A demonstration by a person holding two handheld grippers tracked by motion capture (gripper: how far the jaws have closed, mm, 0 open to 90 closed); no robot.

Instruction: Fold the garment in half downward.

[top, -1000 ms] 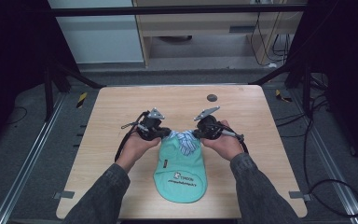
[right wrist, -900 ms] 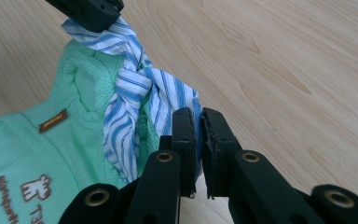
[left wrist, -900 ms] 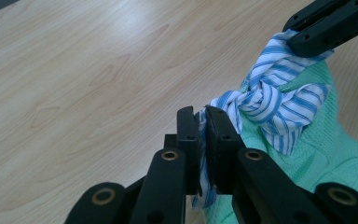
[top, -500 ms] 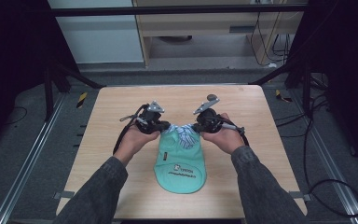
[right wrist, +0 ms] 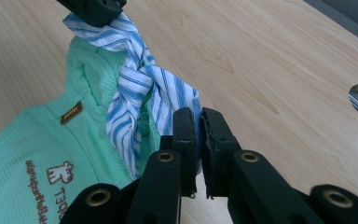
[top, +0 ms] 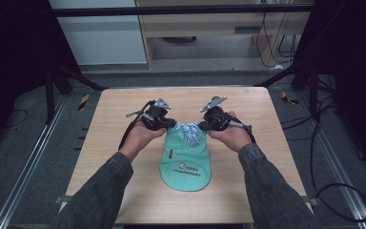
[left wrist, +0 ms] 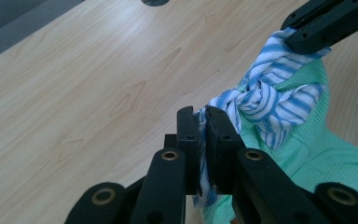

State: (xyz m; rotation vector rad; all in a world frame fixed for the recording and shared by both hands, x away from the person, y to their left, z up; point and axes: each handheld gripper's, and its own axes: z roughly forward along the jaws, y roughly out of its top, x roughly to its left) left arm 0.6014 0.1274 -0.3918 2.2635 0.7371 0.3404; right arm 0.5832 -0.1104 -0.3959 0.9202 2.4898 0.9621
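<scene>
light wood bench (top: 124, 157); mint-green garment (top: 187, 164) lies flat on it (blue-striped cloth (top: 190, 133) knotted at its far end)

My left gripper (top: 167, 125) and right gripper (top: 204, 126) are black, each topped by a grey three-cornered plate and trailing a black cable back past my wrist. Behind the fingers (left wrist: 187, 135), the linkage arms carry brass-ringed pivot holes. The inner pads (right wrist: 208, 140) look ridged, with small screw holes on their outer faces. My sleeves (top: 100, 188) are dark grey.
</scene>
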